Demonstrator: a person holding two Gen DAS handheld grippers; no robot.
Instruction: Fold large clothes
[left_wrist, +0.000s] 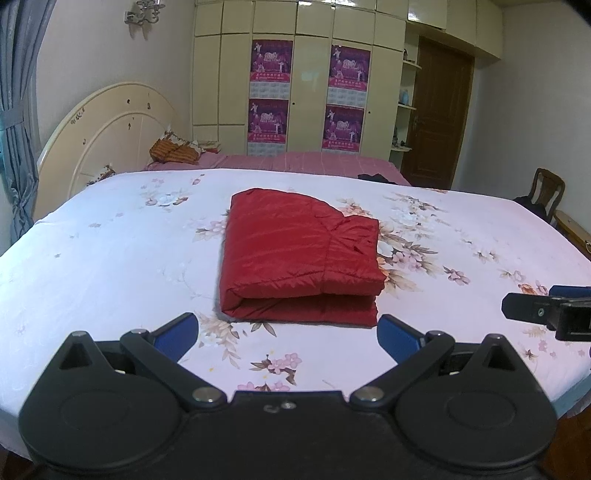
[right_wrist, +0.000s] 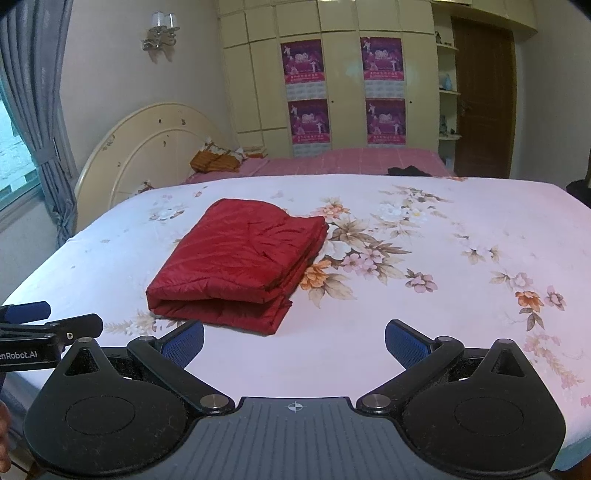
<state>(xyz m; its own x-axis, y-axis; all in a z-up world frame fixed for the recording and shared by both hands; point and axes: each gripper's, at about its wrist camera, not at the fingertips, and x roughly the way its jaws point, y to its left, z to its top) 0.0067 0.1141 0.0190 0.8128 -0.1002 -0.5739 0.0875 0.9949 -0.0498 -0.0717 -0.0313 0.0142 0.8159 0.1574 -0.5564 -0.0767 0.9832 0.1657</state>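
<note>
A red padded jacket (left_wrist: 301, 258) lies folded into a thick rectangle on the floral bedsheet (left_wrist: 110, 258); the right wrist view shows the same jacket (right_wrist: 240, 262) left of centre. My left gripper (left_wrist: 288, 334) is open just in front of the jacket's near fold, nothing between its blue pads. My right gripper (right_wrist: 294, 341) is open too, held over the sheet to the right of the jacket and clear of it. Each gripper shows in the other's view, the right gripper (left_wrist: 546, 308) at the right edge, the left gripper (right_wrist: 37, 321) at the left edge.
Behind the bed stand a cream headboard (left_wrist: 110, 133), pillows (left_wrist: 173, 151) and a pink blanket (left_wrist: 314, 162). A wardrobe with posters (left_wrist: 273, 92) and a brown door (left_wrist: 439, 110) line the back wall. A wooden chair (left_wrist: 546, 192) is at the right, a curtain (right_wrist: 37, 110) at the left.
</note>
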